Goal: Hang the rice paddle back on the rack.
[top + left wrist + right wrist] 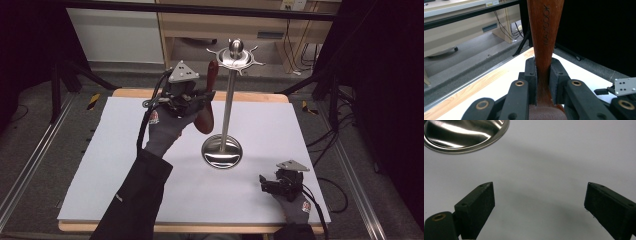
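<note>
Hanging is the step in hand: left tool [200, 102] clamps the wooden spoon [207, 105] upright beside the steel rack [227, 105], needing a lift toward its top hooks [235, 57], while right tool [270, 184] rests released on the table [125, 150].

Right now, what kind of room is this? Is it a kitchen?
Probably a lab or workshop, not a kitchen: a white-covered table ringed by black curtains, loose cables on grey floor, and handheld grippers, the left gripper holding a wooden spoon.
</note>
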`<move>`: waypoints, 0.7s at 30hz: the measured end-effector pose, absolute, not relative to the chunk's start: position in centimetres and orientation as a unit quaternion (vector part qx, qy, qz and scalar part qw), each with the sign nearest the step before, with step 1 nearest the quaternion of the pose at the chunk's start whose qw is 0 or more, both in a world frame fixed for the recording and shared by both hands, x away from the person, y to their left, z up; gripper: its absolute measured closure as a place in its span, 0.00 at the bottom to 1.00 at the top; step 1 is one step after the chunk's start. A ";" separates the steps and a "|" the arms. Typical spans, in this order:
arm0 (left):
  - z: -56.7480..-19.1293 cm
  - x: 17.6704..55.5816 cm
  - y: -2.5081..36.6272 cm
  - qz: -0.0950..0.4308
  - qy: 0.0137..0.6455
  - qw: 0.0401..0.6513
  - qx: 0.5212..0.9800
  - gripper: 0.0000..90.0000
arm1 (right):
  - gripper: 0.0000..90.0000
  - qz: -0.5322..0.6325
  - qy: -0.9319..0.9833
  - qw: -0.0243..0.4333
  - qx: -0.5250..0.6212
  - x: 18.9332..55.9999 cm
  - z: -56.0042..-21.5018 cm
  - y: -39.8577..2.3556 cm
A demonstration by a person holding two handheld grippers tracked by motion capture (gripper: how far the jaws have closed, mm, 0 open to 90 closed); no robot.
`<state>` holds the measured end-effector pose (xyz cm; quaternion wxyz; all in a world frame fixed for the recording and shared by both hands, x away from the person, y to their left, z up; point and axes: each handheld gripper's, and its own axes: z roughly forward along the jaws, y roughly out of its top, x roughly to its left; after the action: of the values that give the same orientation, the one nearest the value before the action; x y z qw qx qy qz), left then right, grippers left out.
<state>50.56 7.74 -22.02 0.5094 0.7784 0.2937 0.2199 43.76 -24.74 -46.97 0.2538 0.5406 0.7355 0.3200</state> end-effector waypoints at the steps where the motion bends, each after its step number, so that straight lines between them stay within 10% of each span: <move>1: -22.1 50.6 7.7 0.219 0.295 0.510 0.778 0.86 | 0.11 0.320 0.736 0.254 0.540 43.8 -47.0 -24.7; 8: -22.4 50.8 7.3 0.225 0.295 0.516 0.772 0.86 | 0.11 0.319 0.736 0.253 0.541 43.7 -47.0 -24.7; 9: -21.6 52.4 8.4 0.305 0.187 0.477 0.803 0.86 | 0.11 0.319 0.736 0.253 0.541 43.7 -47.0 -24.7; 21: -22.0 52.3 8.5 0.319 0.187 0.489 0.790 0.84 | 0.11 0.319 0.737 0.252 0.540 43.8 -47.0 -24.7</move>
<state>52.26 8.45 -22.01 0.4890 0.7899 0.1868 0.3193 43.77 -24.65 -47.04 0.2523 0.5396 0.7372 0.3188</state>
